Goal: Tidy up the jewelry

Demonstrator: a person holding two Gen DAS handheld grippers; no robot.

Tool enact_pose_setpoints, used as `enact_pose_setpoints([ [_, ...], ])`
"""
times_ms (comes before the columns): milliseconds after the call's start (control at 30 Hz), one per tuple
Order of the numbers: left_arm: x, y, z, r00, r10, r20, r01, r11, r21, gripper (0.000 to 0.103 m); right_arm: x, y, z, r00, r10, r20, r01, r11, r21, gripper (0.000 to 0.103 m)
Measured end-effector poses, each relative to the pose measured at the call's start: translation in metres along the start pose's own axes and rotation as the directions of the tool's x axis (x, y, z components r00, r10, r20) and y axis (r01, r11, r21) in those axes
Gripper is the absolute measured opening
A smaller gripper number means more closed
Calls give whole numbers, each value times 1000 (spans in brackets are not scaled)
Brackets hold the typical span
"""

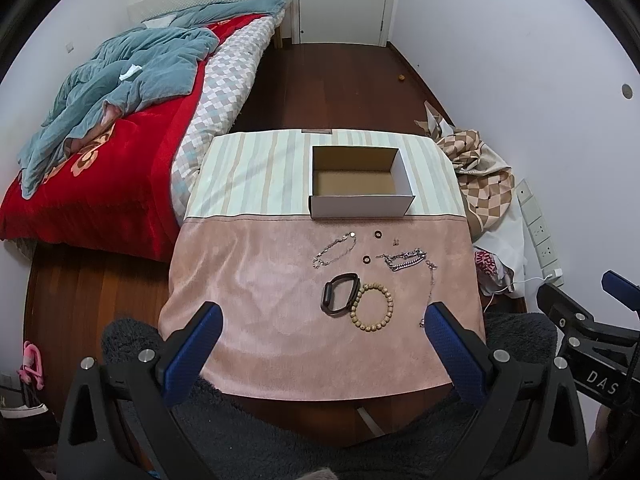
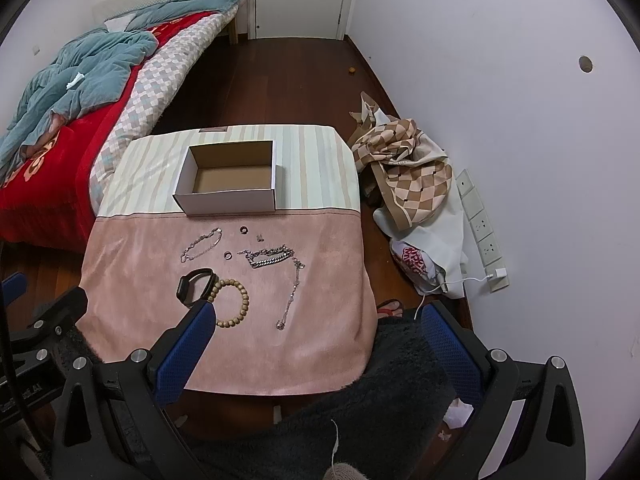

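Observation:
An open white cardboard box (image 1: 362,204) (image 2: 226,202) stands empty at the far middle of the cloth-covered table (image 1: 260,300) (image 2: 132,280). In front of it lie a thin silver bracelet (image 1: 334,250) (image 2: 200,245), two small dark rings (image 1: 377,234) (image 1: 366,259), a chunky silver chain bracelet (image 1: 406,260) (image 2: 272,258), a long thin chain (image 2: 292,296), a black wristband (image 1: 340,294) (image 2: 195,286) and a wooden bead bracelet (image 1: 372,309) (image 2: 234,302). My left gripper (image 1: 322,312) and right gripper (image 2: 316,314) are both open and empty, held above the table's near edge.
A bed (image 1: 100,140) with red and teal bedding stands to the left. A checked cloth pile (image 2: 408,176), a bag and a wall power strip (image 2: 484,232) are on the right. A dark fuzzy rug (image 2: 400,400) lies below the near edge. A door (image 1: 344,0) is at the back.

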State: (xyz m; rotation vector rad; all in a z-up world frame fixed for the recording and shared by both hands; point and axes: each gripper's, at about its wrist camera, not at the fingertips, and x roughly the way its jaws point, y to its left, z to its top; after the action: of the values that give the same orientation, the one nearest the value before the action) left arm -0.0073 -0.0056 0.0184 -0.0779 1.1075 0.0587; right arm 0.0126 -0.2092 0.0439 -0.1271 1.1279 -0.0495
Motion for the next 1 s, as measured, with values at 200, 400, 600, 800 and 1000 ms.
enact_pose_setpoints([
  [200,0,0,-1,1000,1,2,-1,1000,-1,103,-2,-1,1,1000,-2,4,2,1000,2,103],
  [400,6,1,-1,1000,21,8,-21,1000,-4,103,2,-2,3,1000,-1,8,1,1000,13,103],
  [600,68,13,9,985,172,12,-171,985,-12,103,63,3,11,998,46,-46,-44,999,31,103],
  [800,147,26,-4,955,287,-77,-285,958,36,103,184,37,-2,971,99,-218,-100,995,4,90],
  [1000,199,35,-22,936,311,-166,-304,950,68,103,258,76,-27,955,106,-278,-123,991,-44,72],
])
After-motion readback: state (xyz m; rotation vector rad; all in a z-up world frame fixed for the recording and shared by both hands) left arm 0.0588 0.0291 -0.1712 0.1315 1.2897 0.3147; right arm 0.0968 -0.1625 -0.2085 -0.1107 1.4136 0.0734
